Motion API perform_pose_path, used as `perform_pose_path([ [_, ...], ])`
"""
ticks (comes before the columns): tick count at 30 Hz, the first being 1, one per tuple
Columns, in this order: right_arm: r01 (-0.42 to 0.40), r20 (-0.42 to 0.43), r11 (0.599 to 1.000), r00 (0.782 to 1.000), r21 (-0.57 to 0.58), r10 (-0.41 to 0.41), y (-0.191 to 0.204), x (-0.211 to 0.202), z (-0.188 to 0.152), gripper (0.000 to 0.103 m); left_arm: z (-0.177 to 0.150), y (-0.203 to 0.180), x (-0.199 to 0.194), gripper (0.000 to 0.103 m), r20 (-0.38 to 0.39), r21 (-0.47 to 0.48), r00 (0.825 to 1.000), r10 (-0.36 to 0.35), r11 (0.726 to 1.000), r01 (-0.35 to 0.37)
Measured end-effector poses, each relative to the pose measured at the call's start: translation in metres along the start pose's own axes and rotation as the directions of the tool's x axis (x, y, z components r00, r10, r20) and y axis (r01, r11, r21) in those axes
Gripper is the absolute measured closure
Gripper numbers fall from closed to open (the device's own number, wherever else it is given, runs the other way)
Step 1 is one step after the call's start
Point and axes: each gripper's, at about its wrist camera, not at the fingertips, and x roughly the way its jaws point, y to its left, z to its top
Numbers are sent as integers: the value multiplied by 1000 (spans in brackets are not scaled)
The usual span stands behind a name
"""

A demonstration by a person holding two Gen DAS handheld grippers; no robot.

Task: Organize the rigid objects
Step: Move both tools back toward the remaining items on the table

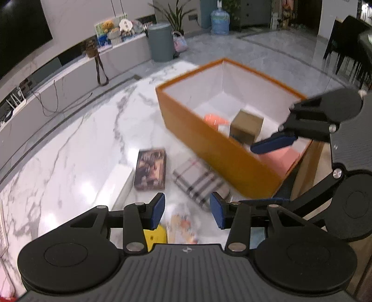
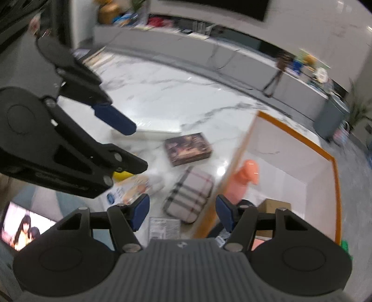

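Note:
An orange box (image 1: 209, 144) with a white inside stands on the marble table; it holds a brown cardboard box (image 1: 246, 125), an orange-pink object (image 1: 214, 119) and a pink flat thing (image 1: 283, 158). In front of it lie a dark picture box (image 1: 150, 169), a plaid case (image 1: 197, 181), a white flat box (image 1: 121, 183), a yellow object (image 1: 155, 237) and a printed packet (image 1: 181, 227). My left gripper (image 1: 187, 210) is open and empty above the packet. My right gripper (image 2: 181, 209) is open and empty over the plaid case (image 2: 189, 197) and the orange box's wall (image 2: 234, 167).
The right gripper shows in the left wrist view (image 1: 274, 144) over the orange box. A long grey TV bench (image 1: 69, 74), a grey bin (image 1: 161, 41) and a water jug (image 1: 219, 21) stand beyond the table. Dark chairs (image 1: 348, 51) stand far right.

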Motion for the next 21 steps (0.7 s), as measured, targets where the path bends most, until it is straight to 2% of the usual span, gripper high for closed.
perform_pose_path([
  [5,-19,-91,993,996,-120,8,19,22,6,44,-19,3,13,49,-67,18,998,20,1000,-19],
  [11,-87,-203,954,979,-289,27,37,41,11,44,-37,8,24,49,-119,16,993,21,1000,-19],
  [17,-189,-297,855,954,-483,43,45,55,12,42,-47,7,39,49,-155,61,988,28,998,-19],
  [21,-276,-362,752,931,-599,53,51,61,7,34,-47,7,39,49,-153,70,988,13,998,-3],
])
